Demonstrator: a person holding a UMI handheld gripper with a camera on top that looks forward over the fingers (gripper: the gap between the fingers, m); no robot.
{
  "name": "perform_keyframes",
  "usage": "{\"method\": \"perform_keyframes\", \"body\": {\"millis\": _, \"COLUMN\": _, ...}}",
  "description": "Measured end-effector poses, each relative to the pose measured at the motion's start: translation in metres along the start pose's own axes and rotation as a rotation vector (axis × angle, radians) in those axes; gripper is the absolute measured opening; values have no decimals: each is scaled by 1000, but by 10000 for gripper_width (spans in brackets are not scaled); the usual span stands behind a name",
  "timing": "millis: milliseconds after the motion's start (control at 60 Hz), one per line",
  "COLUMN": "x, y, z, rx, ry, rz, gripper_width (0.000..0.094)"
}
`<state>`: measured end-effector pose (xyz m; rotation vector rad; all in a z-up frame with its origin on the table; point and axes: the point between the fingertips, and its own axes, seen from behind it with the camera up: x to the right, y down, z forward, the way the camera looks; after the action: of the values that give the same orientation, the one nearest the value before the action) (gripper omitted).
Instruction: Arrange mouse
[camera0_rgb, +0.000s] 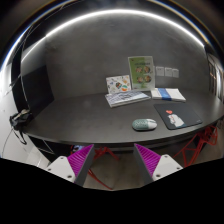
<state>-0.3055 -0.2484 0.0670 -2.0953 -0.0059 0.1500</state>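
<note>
A pale grey-green mouse (145, 124) lies on the dark desk (90, 118), near its front edge, beyond my fingers and to their right. Just right of it lies a dark mouse pad (180, 121) with a small white and red object (175, 117) on it. My gripper (117, 160) is open and empty, its two magenta pads (81, 157) spread wide, held in front of and below the desk's edge. Nothing stands between the fingers.
At the back of the desk stand an upright green-and-white leaflet (141, 72) and flat papers (126, 97), with white boxes (168, 93) to the right. A dark monitor (34, 88) stands at the left. Red cables (100, 172) hang under the desk ahead of the fingers.
</note>
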Motion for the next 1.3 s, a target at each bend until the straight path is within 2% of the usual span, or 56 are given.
{"method": "perform_keyframes", "body": {"millis": 233, "x": 19, "y": -2, "z": 20, "rx": -2, "ry": 27, "rz": -25, "gripper_width": 819}}
{"method": "perform_keyframes", "body": {"millis": 467, "x": 79, "y": 2, "z": 81, "rx": -33, "ry": 42, "rz": -23, "gripper_width": 818}}
{"method": "perform_keyframes", "body": {"millis": 633, "x": 104, "y": 2, "z": 129, "rx": -64, "ry": -38, "rz": -15, "gripper_width": 824}}
{"method": "perform_keyframes", "body": {"millis": 733, "x": 112, "y": -14, "z": 153, "rx": -44, "ry": -83, "rz": -29, "gripper_width": 805}}
{"method": "perform_keyframes", "body": {"millis": 933, "x": 105, "y": -41, "z": 194, "rx": -86, "ry": -163, "rz": -15, "gripper_width": 802}}
{"method": "perform_keyframes", "body": {"millis": 1067, "x": 104, "y": -55, "z": 227, "rx": -95, "ry": -122, "rz": -64, "gripper_width": 805}}
{"method": "perform_keyframes", "body": {"millis": 1183, "x": 102, "y": -62, "z": 249, "rx": -92, "ry": -23, "rz": -111, "gripper_width": 799}}
{"method": "perform_keyframes", "body": {"millis": 1200, "x": 102, "y": -62, "z": 250, "rx": -94, "ry": -9, "rz": -128, "gripper_width": 807}}
{"method": "perform_keyframes", "body": {"millis": 1217, "x": 99, "y": -63, "z": 252, "rx": -87, "ry": -4, "rz": -134, "gripper_width": 856}}
{"method": "perform_keyframes", "body": {"millis": 1233, "x": 97, "y": -64, "z": 253, "rx": -86, "ry": 1, "rz": -132, "gripper_width": 773}}
{"method": "perform_keyframes", "body": {"millis": 1300, "x": 92, "y": -65, "z": 254, "rx": -61, "ry": 15, "rz": -112, "gripper_width": 627}}
